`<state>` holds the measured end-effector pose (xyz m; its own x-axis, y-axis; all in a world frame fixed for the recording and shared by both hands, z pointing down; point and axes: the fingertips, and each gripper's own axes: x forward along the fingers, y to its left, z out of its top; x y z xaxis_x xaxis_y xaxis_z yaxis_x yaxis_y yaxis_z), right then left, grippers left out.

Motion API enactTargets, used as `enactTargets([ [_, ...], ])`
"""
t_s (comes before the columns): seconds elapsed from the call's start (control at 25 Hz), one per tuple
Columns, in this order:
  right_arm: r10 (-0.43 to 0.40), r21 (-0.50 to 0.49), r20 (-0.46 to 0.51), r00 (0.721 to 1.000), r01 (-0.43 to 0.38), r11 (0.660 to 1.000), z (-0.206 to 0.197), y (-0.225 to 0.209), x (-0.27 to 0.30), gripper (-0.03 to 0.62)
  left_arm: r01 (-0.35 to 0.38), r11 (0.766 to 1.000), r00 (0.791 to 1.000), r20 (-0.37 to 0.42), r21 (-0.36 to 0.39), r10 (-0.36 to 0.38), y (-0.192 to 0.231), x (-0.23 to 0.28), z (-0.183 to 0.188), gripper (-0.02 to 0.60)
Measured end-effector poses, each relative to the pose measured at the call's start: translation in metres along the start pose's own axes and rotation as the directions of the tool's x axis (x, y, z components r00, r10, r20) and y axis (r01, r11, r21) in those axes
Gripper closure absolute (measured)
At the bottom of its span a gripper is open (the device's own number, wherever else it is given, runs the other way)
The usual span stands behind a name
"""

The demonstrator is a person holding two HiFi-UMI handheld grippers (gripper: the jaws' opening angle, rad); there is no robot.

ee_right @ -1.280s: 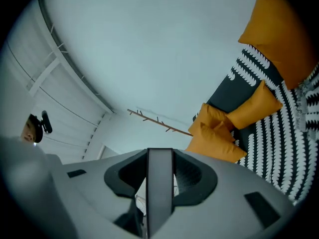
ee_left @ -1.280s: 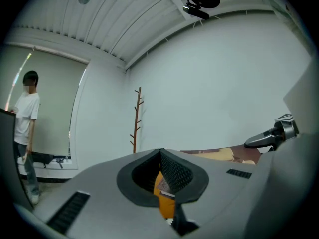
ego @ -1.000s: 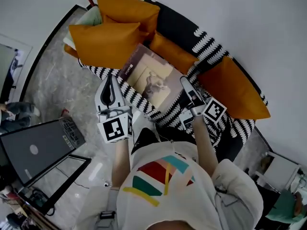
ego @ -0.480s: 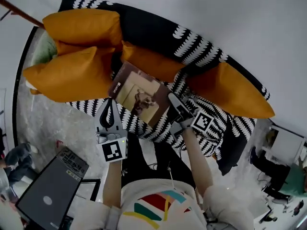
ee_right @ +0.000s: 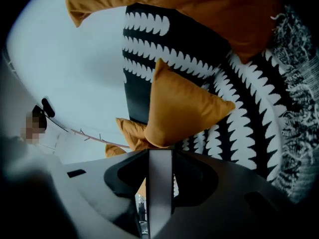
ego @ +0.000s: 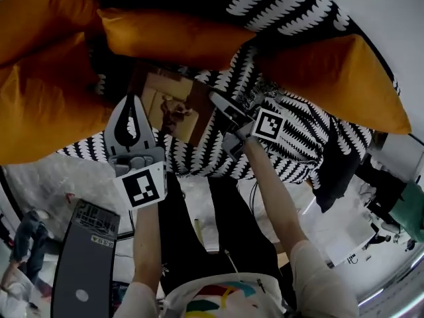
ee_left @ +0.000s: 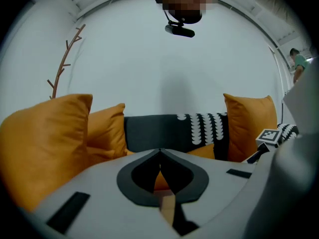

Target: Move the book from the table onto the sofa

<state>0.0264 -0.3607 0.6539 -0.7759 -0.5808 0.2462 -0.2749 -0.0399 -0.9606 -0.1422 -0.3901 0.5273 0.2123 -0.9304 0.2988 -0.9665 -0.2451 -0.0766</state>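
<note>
Soft, even light fills the room, brightest on the pale wall (ee_left: 164, 68). From above, things look dimmer: the sofa (ego: 298, 18) sinks into shadow between the orange cushions (ego: 40, 105), which look slightly smeared, while the floor (ego: 338, 227) glares white. Both gripper views bend strongly and have black corners. The left hand-held gripper (ee_left: 160, 152) and right hand-held gripper (ee_right: 159, 151) look soft and unfocused close to their lenses.

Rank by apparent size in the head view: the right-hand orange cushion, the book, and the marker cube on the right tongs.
1. right-hand orange cushion
2. book
3. marker cube on the right tongs, smallest though nearer the camera
</note>
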Motion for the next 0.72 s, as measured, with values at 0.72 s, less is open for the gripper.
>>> enactTargets([
  [0.72, -0.402, -0.263, 0.176, 0.898, 0.437, 0.860, 0.020, -0.067, 0.006, 0.401, 0.022, 0.999, 0.998, -0.059, -0.042, -0.024, -0.007, -0.007, -0.038, 0.574],
])
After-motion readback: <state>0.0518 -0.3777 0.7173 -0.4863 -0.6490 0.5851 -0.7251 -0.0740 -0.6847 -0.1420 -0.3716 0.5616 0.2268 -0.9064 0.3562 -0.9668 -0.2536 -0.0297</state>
